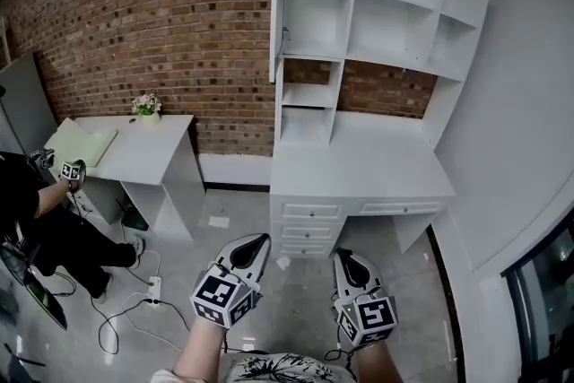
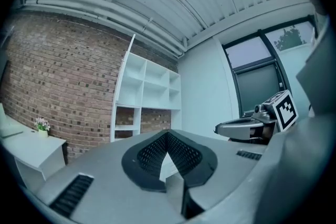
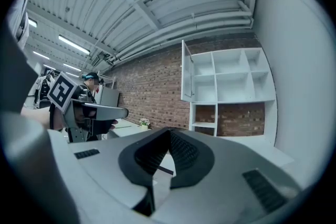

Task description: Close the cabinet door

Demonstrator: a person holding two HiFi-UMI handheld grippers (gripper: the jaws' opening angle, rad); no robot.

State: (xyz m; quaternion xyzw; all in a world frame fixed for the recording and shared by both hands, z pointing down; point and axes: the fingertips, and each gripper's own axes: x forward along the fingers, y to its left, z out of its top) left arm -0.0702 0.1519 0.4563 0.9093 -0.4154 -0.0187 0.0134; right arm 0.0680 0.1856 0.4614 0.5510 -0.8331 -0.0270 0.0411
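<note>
The white shelf unit (image 1: 377, 4) stands against the brick wall above a white desk (image 1: 359, 166). Its upper left cabinet door (image 1: 277, 4) swings out towards me and shows edge-on; the same door (image 2: 125, 81) appears in the left gripper view and the door (image 3: 186, 72) in the right gripper view. My left gripper (image 1: 260, 239) and right gripper (image 1: 345, 256) are held low, side by side, well short of the desk and pointing at the unit. Both are shut, with the tips meeting and nothing between them (image 2: 168, 134) (image 3: 169, 131).
A second white desk (image 1: 143, 148) with a small potted plant (image 1: 147, 105) stands at the left. A seated person (image 1: 54, 220) holds other grippers there. Cables and a power strip (image 1: 154, 287) lie on the floor. Drawers (image 1: 309, 224) sit under the main desk; a white wall (image 1: 520, 130) runs along the right.
</note>
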